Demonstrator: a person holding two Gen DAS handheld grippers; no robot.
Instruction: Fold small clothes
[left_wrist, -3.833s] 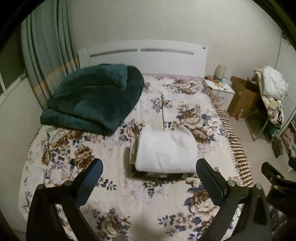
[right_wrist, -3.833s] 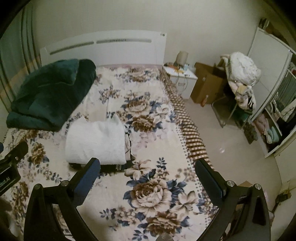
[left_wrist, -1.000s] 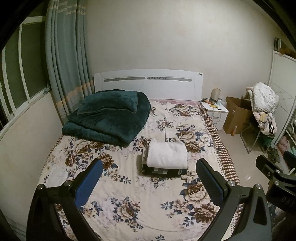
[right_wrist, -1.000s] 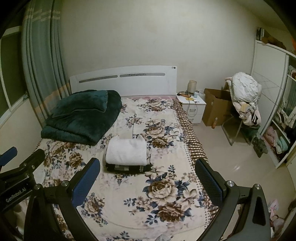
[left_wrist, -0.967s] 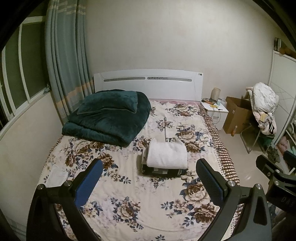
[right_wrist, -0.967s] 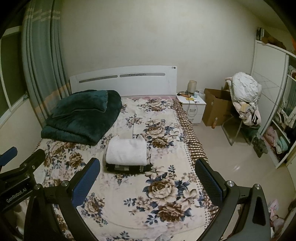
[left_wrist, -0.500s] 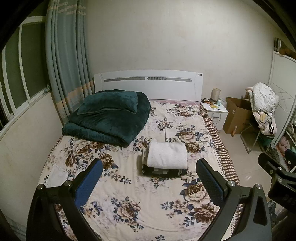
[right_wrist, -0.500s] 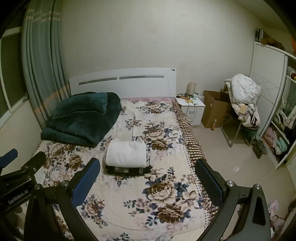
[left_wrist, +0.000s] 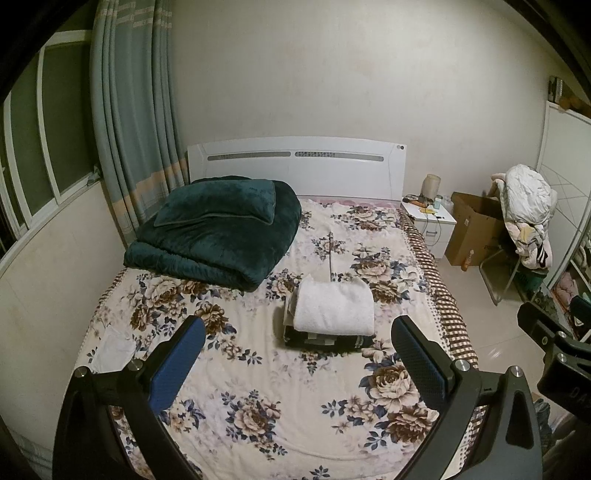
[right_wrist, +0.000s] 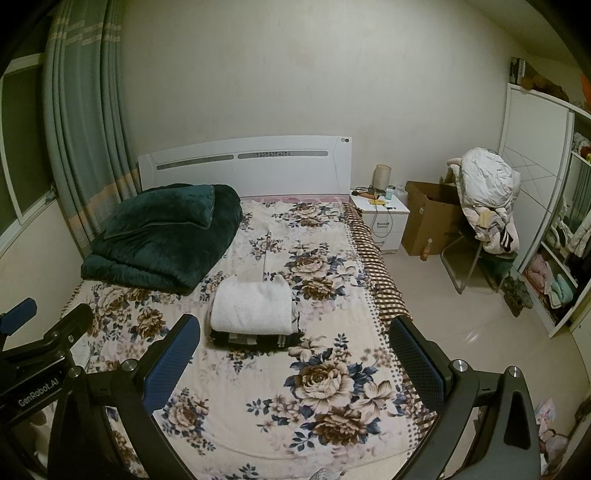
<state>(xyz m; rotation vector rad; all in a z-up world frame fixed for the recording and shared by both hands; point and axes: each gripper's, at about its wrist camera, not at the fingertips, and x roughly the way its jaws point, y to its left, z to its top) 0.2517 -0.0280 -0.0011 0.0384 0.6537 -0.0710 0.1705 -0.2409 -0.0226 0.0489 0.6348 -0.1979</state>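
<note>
Both grippers stand well back from the bed (left_wrist: 258, 398), farther off than 3.8 seconds ago, when the wrist views looked down on the folded pile from close range; the whole room now fills each view. Since half a second ago the framing is nearly unchanged.

The left gripper (left_wrist: 297, 341) has its fingers (left_wrist: 173, 363) spread wide and empty, with nothing between the blue pads. The right gripper (right_wrist: 295, 341) is likewise released, fingers (right_wrist: 170, 363) apart and holding nothing. In the right wrist view the left gripper's body shows at the lower left edge.

The stack of folded clothes (left_wrist: 328, 325) lies on the floral bedspread near the middle of the bed, toward its right half. A white folded item (right_wrist: 253, 308) sits on top, with dark folded pieces (right_wrist: 258, 339) under it. The pile's arrangement matches the earlier frames.

A dark green folded blanket (left_wrist: 218, 232) rests at the head of the bed on the left side, apart from the stack. A white nightstand (right_wrist: 382, 218), a cardboard box (right_wrist: 428, 221) and a chair heaped with clothing (right_wrist: 484, 192) stand to the right of the bed.
</note>
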